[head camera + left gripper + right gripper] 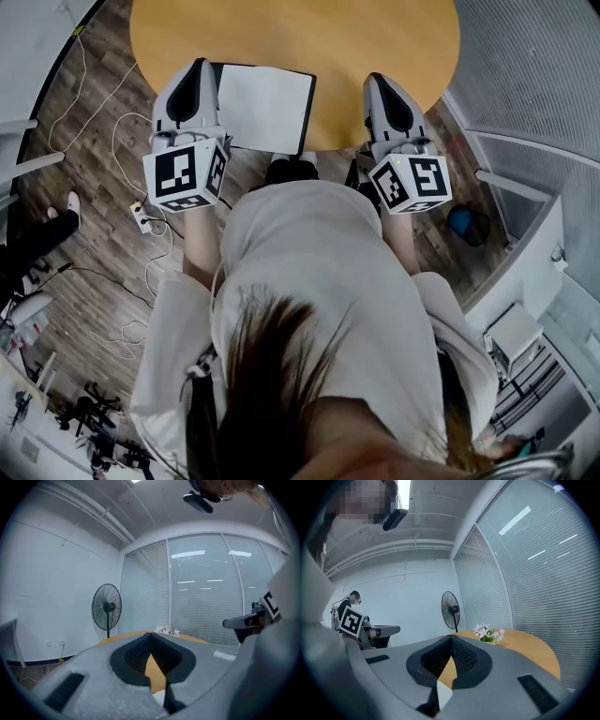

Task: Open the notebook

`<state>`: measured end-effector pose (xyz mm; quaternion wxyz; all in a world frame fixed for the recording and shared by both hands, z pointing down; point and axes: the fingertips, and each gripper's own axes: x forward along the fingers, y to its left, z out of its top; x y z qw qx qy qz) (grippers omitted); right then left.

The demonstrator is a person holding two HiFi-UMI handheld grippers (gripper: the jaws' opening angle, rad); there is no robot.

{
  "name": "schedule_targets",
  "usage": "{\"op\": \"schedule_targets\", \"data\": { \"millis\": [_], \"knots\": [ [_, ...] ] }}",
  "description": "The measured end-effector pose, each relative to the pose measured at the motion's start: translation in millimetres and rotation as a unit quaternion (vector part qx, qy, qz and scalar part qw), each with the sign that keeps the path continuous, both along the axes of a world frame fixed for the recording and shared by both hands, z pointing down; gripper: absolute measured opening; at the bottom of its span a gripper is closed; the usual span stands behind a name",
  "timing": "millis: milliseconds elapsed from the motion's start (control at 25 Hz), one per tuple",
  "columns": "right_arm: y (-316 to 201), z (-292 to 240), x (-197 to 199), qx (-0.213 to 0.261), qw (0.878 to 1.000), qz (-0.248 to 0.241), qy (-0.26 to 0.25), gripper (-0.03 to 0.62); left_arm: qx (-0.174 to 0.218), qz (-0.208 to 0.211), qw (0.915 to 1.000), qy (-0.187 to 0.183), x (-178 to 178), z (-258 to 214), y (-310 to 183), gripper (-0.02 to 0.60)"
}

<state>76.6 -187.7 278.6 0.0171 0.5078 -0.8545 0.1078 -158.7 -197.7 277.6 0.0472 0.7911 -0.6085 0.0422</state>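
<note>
The notebook (265,108) lies flat on the round wooden table (375,37), at the edge nearest you. A white face is up, with a dark border along its far and right sides. The pictures do not settle whether that white face is a page or a cover, so treat the opening as unconfirmed.

Your left gripper (199,67) sits just beside the notebook's left edge. Its jaws are pressed together at the tips with nothing between them. Your right gripper (377,80) is well apart from the notebook, to its right. Its jaws also meet at the tips and hold nothing. Neither gripper has a hold on the notebook.

No container shows on the table. A small bunch of flowers (488,633) stands on the far side; whether it sits in a vase cannot be told.
</note>
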Motion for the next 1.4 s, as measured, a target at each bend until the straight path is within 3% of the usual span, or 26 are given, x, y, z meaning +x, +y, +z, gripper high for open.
{"op": "schedule_targets", "data": {
  "millis": [360, 680, 1400],
  "knots": [
    [6, -43, 13, 0.038, 0.999, -0.005, -0.016, 0.002, 0.040, 0.036, 0.9986, -0.004, 46, -43, 10, 0.017],
    [18, -45, 25, 0.035, 0.999, -0.003, -0.011, 0.002, 0.047, 0.066, 0.9967, -0.002, 85, -51, 22, 0.017],
    [34, -46, 44, 0.045, 0.999, 0.024, -0.007, 0.002, 0.051, 0.095, 0.9941, 0.006, 117, -53, 43, 0.017]
  ]
}}
